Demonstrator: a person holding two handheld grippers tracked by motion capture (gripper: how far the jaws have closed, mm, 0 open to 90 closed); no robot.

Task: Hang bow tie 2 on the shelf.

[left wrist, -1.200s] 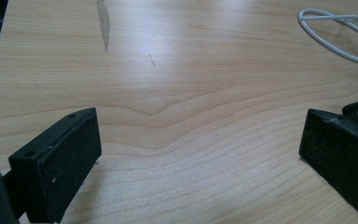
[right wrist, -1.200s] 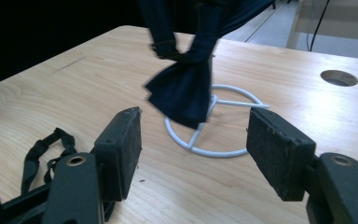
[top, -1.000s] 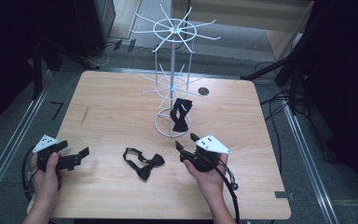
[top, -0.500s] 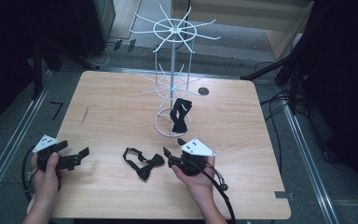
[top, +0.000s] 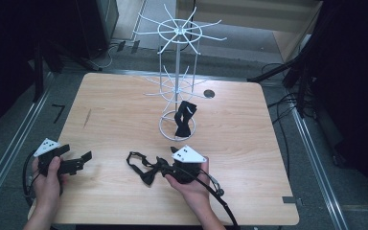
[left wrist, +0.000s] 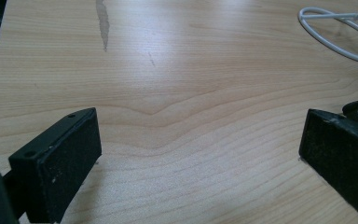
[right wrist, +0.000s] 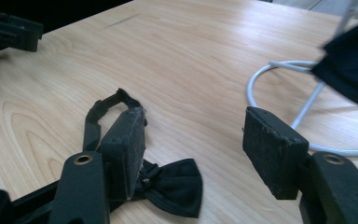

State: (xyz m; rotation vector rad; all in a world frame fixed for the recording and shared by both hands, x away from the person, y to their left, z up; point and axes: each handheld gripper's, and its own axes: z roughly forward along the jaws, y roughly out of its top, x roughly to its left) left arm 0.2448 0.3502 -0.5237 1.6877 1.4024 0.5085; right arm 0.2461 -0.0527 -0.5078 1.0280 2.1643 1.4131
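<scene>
Black bow tie (top: 146, 170) flat on the pale wood table (top: 249, 143), near its front edge, just in front of the white wire rack (top: 177, 86). Right gripper (top: 165, 165) low over it, fingers (right wrist: 270, 154) parted about halfway, nothing clamped. Left gripper (top: 84, 159) well apart to the left, fingers (left wrist: 60, 163) wide open on bare wood.
</scene>
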